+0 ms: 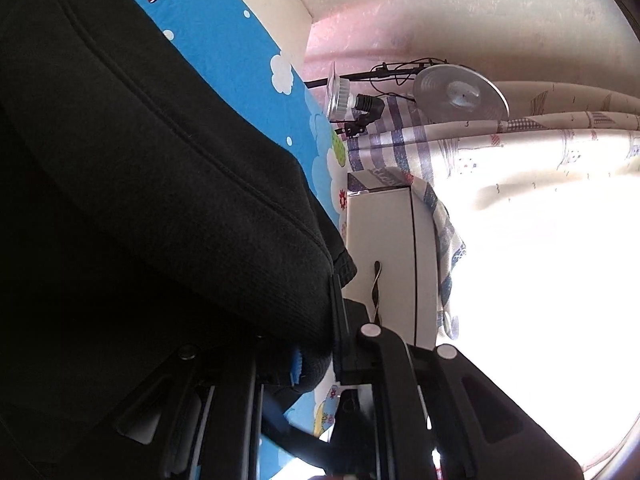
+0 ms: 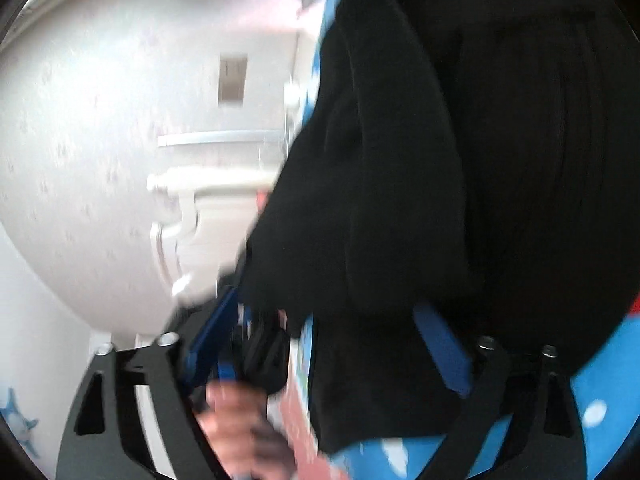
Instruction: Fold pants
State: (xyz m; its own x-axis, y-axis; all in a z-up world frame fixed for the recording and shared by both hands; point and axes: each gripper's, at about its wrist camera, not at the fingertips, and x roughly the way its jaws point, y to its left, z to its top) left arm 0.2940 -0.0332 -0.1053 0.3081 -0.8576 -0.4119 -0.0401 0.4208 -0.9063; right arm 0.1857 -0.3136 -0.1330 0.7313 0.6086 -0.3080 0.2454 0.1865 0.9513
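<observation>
My left gripper [image 1: 316, 364] is clenched on a folded edge of the black pants [image 1: 152, 184], which lie over the blue cartoon-print sheet [image 1: 240, 52]. My right gripper [image 2: 336, 344] stands spread wide, fabric apparently between its fingers [image 2: 440, 344]; blur prevents certainty. The box [image 1: 376, 178] lettering is illegible.

The pants [image 1: 160, 184] are black cloth, matt and slightly fuzzy, with a stitched seam and a ribbed knit band at the edge. Under them lies a smooth printed bedsheet [image 1: 236, 44], bright blue cotton-like cloth with white clouds. The left hand-held gripper [image 1: 316, 364] is matt black plastic with pale round caps; the right hand-held gripper [image 2: 340, 344] shows blue plastic pads. A lamp reflector [image 1: 460, 94] looks like brushed metal. The curtain [image 1: 520, 148] is thin printed cloth, and the white cabinet [image 1: 384, 248] is smooth and faintly glossy.
</observation>
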